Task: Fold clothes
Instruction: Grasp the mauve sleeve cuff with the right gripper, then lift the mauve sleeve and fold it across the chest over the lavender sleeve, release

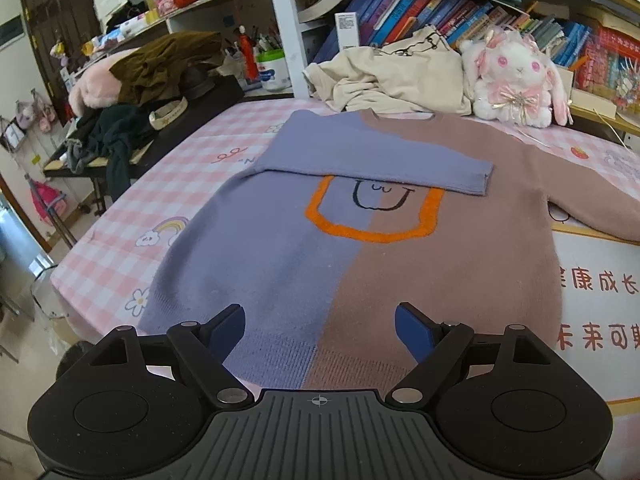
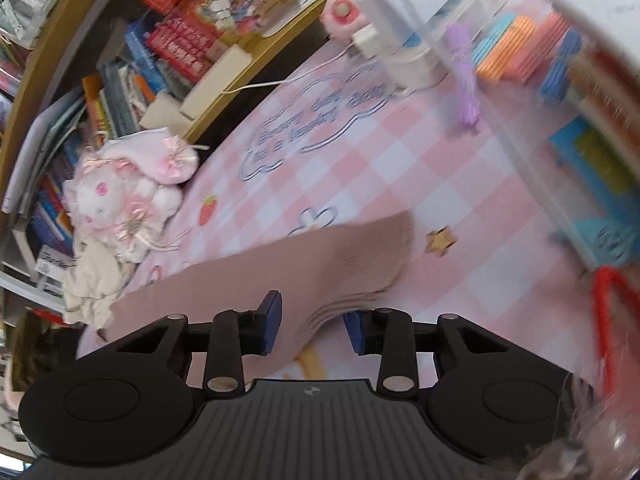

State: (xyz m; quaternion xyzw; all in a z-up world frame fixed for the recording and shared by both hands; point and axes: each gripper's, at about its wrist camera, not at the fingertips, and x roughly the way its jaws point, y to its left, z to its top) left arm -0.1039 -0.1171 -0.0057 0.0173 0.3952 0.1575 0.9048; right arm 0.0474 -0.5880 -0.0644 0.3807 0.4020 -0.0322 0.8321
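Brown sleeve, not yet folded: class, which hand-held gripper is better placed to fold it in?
Right. The right hand-held gripper is open at the brown sleeve cuff; the left hand-held gripper hovers open over the hem.

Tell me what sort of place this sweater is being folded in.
Probably a bedroom or study at home: the sweater lies on a pink checked sheet, with a plush rabbit and crowded bookshelves behind it.

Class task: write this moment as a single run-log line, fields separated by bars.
sweater flat on bed | blue sleeve folded across chest | brown sleeve still out | left gripper open, empty | right gripper open around brown cuff
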